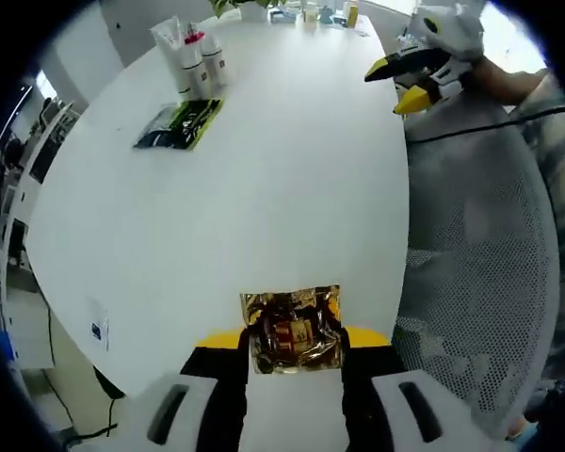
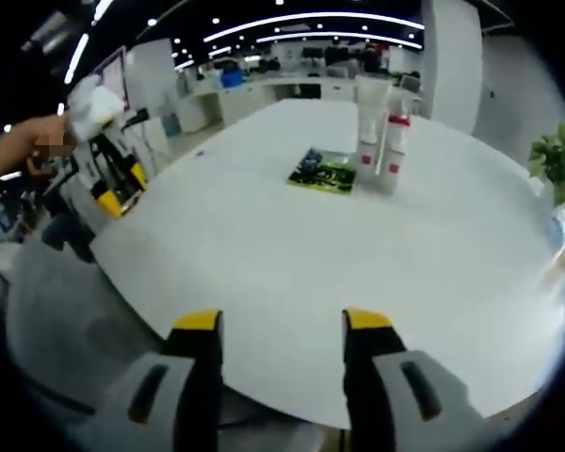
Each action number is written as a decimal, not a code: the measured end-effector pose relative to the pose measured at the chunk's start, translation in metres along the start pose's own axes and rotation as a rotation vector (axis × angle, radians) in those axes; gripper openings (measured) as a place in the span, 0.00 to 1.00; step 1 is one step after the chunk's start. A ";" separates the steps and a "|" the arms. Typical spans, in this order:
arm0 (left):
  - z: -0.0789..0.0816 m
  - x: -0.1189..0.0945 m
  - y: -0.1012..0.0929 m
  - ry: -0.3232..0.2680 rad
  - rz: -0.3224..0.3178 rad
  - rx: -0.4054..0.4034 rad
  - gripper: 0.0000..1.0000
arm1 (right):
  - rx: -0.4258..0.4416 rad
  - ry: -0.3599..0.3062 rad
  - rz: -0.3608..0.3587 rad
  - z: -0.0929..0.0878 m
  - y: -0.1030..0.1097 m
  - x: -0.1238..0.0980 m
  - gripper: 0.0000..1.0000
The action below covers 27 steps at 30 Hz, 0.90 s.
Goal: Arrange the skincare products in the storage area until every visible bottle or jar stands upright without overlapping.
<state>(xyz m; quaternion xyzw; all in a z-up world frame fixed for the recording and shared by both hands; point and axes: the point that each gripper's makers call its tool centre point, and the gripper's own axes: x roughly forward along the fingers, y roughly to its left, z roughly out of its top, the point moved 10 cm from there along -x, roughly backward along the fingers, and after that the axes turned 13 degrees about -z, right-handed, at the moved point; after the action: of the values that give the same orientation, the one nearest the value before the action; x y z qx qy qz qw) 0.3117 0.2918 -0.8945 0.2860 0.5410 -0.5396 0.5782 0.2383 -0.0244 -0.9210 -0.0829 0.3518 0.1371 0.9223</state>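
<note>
My left gripper (image 1: 294, 339) is shut on a crinkled gold foil sachet (image 1: 292, 320), held just above the near edge of the white table (image 1: 282, 207). A white tube and two white bottles with red caps (image 1: 193, 61) stand upright together at the far side. A green-and-black sachet (image 1: 179, 124) lies flat in front of them. In the right gripper view the same bottles (image 2: 377, 132) and flat sachet (image 2: 325, 172) sit mid-table. My right gripper (image 2: 282, 325) is open with nothing between its jaws, at the table's edge. It also appears in the left gripper view as the right gripper (image 1: 393, 87).
A grey mesh chair (image 1: 480, 273) stands against the table's edge beside the left gripper. Small items (image 1: 311, 13) sit at the table's far end. A potted plant (image 2: 556, 165) is at the table's right side. The left gripper (image 2: 121, 188) and a person's arm show at left.
</note>
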 end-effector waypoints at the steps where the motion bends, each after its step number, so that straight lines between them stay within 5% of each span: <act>1: 0.002 0.000 -0.001 -0.003 0.001 0.004 0.39 | 0.003 0.001 0.003 0.001 0.001 -0.001 0.45; 8: 0.032 0.004 -0.026 -0.044 -0.002 0.074 0.39 | -0.026 -0.041 0.064 0.019 0.010 -0.008 0.42; 13: 0.048 0.012 -0.043 -0.070 -0.022 0.122 0.39 | 0.140 -0.086 0.297 0.039 0.033 -0.011 0.39; 15: 0.053 0.017 -0.050 -0.082 -0.030 0.138 0.39 | 0.286 -0.062 0.430 0.040 0.049 -0.012 0.39; 20: 0.061 0.021 -0.066 -0.106 -0.050 0.179 0.39 | 0.371 0.032 0.548 0.027 0.070 -0.010 0.27; 27: 0.074 0.022 -0.092 -0.149 -0.069 0.253 0.39 | 0.394 0.081 0.593 0.022 0.081 -0.006 0.25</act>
<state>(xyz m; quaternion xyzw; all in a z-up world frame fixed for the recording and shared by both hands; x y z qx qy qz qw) 0.2460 0.1941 -0.8731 0.2971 0.4339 -0.6427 0.5571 0.2231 0.0566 -0.9051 0.1968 0.4166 0.3250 0.8259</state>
